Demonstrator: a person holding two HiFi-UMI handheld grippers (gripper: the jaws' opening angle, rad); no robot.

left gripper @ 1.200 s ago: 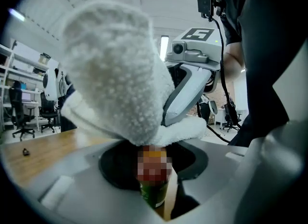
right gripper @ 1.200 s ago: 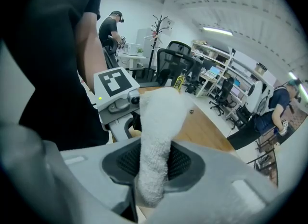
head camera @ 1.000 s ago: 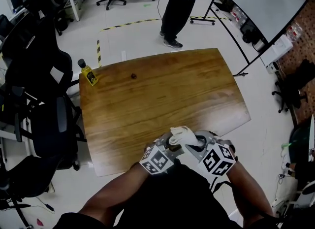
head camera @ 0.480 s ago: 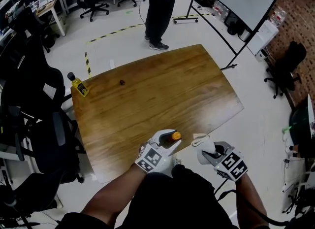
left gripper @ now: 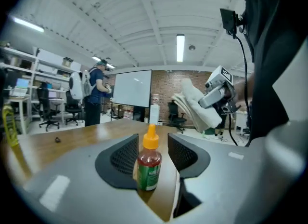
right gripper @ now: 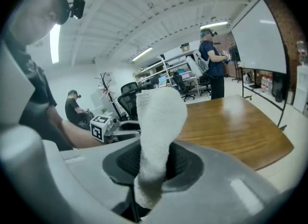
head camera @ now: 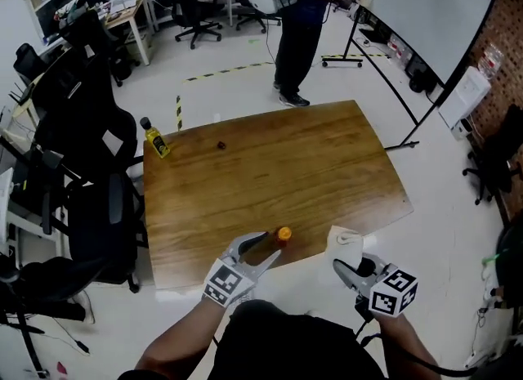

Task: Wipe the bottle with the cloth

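A second ago both grippers were pressed together at the near edge of the worktop point(head camera: 327, 166), with the cloth bunched over the bottle between them. Half a second ago they had already drawn apart, and now they are well apart along that near edge. The right gripper point(head camera: 347, 262) has swung out past the worktop's near edge, toward its right end, and has carried the cloth point(head camera: 343, 239) clear of the bottle. The left gripper point(head camera: 249, 256) has shifted only a little and sits just over the near edge of the worktop, left of the middle. The bottle point(head camera: 274, 239), with red contents, a green label and an orange cap, stands upright on the worktop just inside that edge, its base resting on the wood. The left jaws have just been opening and now stand wide apart. The bottle is between them, with a clear gap on one side and the other pad close by it, and neither pad presses on it. The right jaws are clamped on the cloth, a white folded wad pinched at its lower part between the pads, with the rest rising above them in a thick roll. At the far left corner of the worktop a yellow bottle point(head camera: 155, 137) stands as it did before, and a person point(head camera: 302, 27) stands on the floor beyond the far edge.
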